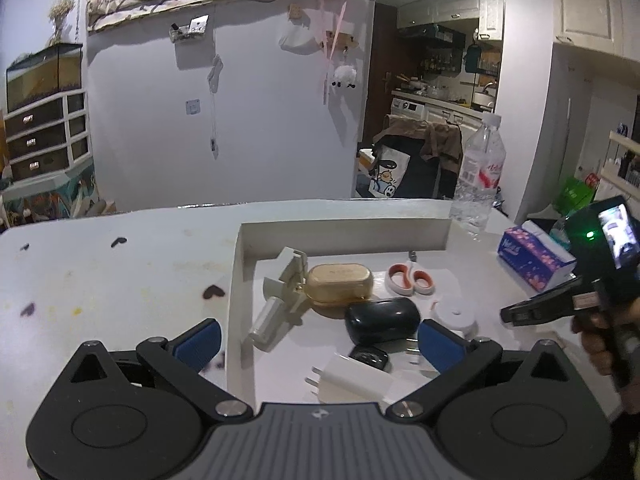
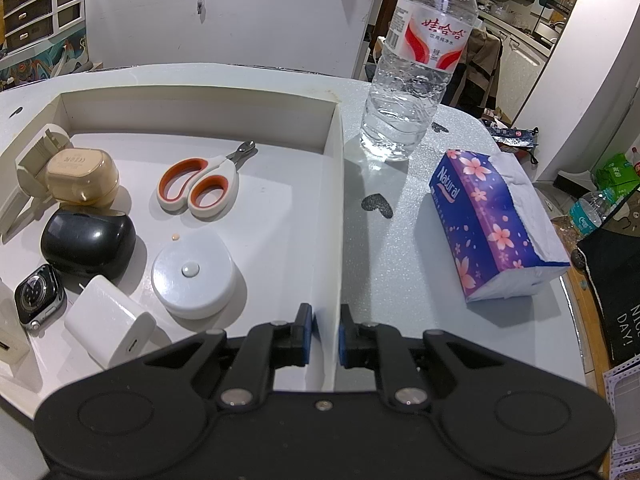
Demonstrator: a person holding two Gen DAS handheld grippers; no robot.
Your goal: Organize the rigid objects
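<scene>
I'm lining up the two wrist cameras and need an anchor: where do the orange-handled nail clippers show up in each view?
Left wrist: the orange-handled nail clippers lie right of centre, in the far right part of the white tray.
Right wrist: left of centre, mid-tray, handles toward the camera.
Shared landmark: the water bottle stands on the table just beyond the tray's far right corner in both views.

white tray [image 2: 335,184], purple floral tissue pack [image 2: 496,224]

The left tongs [image 1: 318,340] hang spread wide, while the right tongs [image 2: 325,336] are pinched nearly together.
</scene>
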